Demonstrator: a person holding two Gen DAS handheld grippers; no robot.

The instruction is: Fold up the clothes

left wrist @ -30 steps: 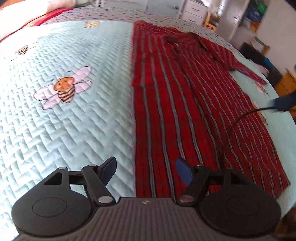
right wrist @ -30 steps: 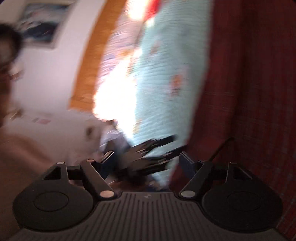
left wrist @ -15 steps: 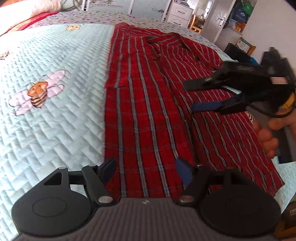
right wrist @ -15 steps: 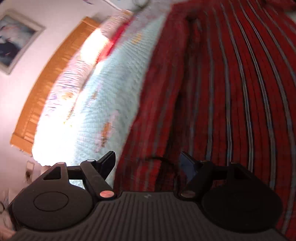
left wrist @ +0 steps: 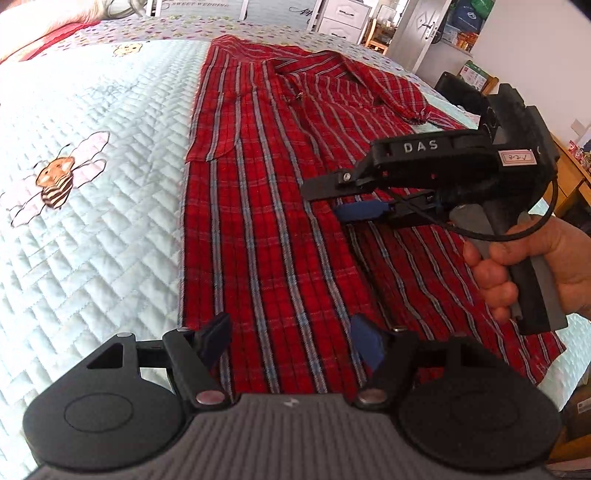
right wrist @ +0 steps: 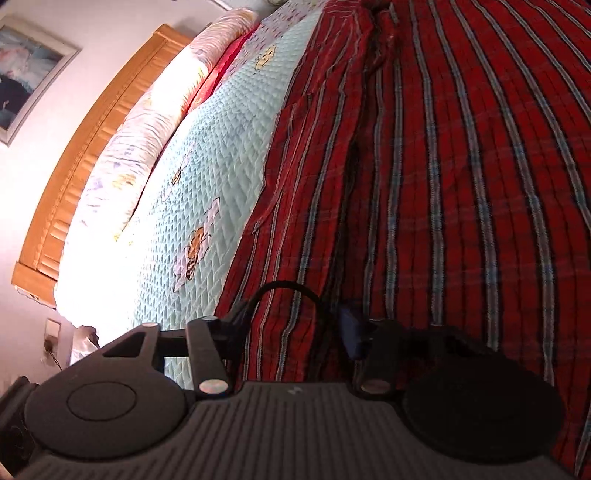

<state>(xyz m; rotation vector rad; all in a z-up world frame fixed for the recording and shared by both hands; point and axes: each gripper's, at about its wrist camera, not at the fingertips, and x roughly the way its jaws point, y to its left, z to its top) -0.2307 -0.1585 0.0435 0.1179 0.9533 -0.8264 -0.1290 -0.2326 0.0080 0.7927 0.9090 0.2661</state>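
L gripper [left wrist: 291,341] spread wide, nothing between fingers, hovering over near hem of red plaid button shirt [left wrist: 266,206]. R gripper [left wrist: 334,197], held by a hand [left wrist: 532,266], jaws apart, empty, above shirt centre; body reads "DAS", sticker handwriting not legible. Shirt lies flat on pale-blue quilted bedspread w/ bee motifs [left wrist: 92,177]. R wrist view only: wooden headboard [right wrist: 85,136], framed picture [right wrist: 26,74]. L view only: white drawers [left wrist: 343,22], grey door [left wrist: 417,33].

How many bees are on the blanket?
3, maybe more hidden. In the left wrist view, one big bee sits left of the red shirt, a small yellowish one lies farther up the blanket; the right wrist view shows another between them.
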